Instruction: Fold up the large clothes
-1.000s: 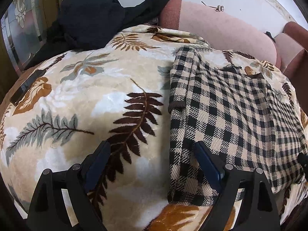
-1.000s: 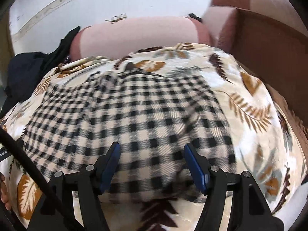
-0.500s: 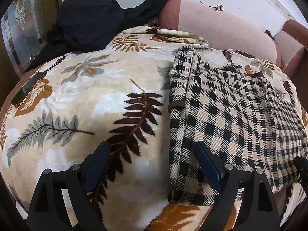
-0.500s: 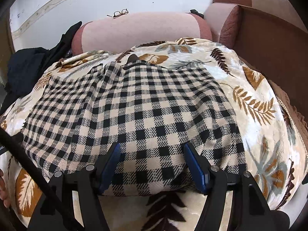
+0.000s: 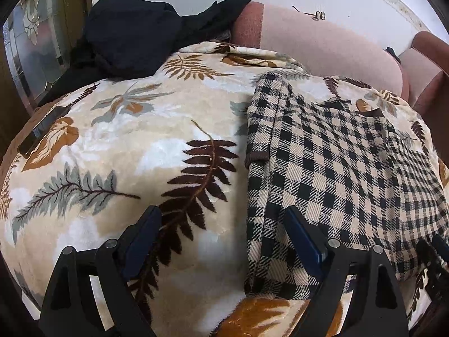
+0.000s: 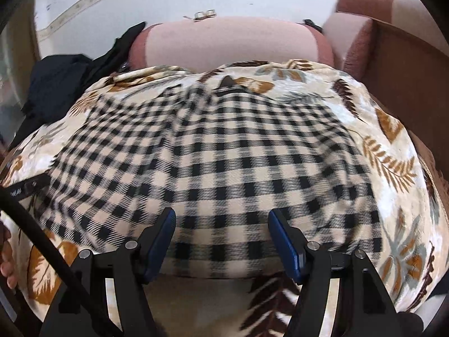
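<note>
left gripper (image 5: 221, 236): fingers spread wide, pinching nothing. Right finger sits over the near-left edge of the checked shirt (image 5: 331, 174), left finger over bare blanket (image 5: 118, 151). Prob. straddling that edge so it can close on it for the next fold, though contact w/ the cloth can't be told.

right gripper (image 6: 221, 238): fingers apart too, nothing between them. Both tips hang over the shirt's near hem, approx. mid-width. View is blurred, so whether they touch the cloth can't be told. Looks lined up to take the hem.

checked shirt: lies flat on the blanket, right of centre in the left view, filling the middle of the right view. Left side is already doubled over into a narrow strip w/ a brown cuff (image 5: 256, 160) showing, so one side fold seems done; spread flat so edges are easy to reach.

blanket: leaf print, covers the sofa seat as work surface.

black clothes (image 5: 140, 36): heaped at far left, well apart from the shirt, prob. waiting their turn.

sofa back (image 5: 322, 42): pink, behind the blanket.

glasses (image 5: 318, 14): on top of sofa back, out of the way.
</note>
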Tool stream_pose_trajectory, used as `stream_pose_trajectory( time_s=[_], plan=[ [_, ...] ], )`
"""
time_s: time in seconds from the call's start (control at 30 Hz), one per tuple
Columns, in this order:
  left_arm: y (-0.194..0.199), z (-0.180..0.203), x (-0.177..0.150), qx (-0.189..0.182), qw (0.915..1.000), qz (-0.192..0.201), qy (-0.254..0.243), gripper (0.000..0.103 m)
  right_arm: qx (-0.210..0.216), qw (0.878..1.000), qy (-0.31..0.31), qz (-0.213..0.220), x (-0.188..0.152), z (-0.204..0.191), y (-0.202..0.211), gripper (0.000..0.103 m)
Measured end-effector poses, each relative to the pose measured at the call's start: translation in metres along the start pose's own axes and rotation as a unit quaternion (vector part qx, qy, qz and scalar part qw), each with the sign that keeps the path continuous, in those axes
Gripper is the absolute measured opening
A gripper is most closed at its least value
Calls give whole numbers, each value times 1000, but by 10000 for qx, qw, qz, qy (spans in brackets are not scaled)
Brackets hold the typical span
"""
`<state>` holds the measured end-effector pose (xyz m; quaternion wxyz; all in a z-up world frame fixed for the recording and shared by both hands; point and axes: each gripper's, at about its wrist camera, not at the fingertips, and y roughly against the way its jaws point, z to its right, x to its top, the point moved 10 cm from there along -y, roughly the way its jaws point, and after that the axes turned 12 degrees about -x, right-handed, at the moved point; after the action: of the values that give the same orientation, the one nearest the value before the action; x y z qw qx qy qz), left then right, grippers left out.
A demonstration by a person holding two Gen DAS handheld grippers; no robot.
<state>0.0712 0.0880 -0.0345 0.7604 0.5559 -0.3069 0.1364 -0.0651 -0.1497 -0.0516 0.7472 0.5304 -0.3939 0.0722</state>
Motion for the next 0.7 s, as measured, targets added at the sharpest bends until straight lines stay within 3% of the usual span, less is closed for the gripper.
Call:
stream_pose_trajectory(
  time_s=[0.5,0.63,0.7],
  plan=[
    [5,-12,8,69,9998,109,150,88,580,9910,1209,60,-11,-81,10,73],
    [19,-36,23,329,9984,354,297,88,701,9822,1735,178,-16,-114,15,73],
    [31,-61,33,484,9954,565,608,88,750,9760,2028,260,-19,-133,18,73]
  ],
)
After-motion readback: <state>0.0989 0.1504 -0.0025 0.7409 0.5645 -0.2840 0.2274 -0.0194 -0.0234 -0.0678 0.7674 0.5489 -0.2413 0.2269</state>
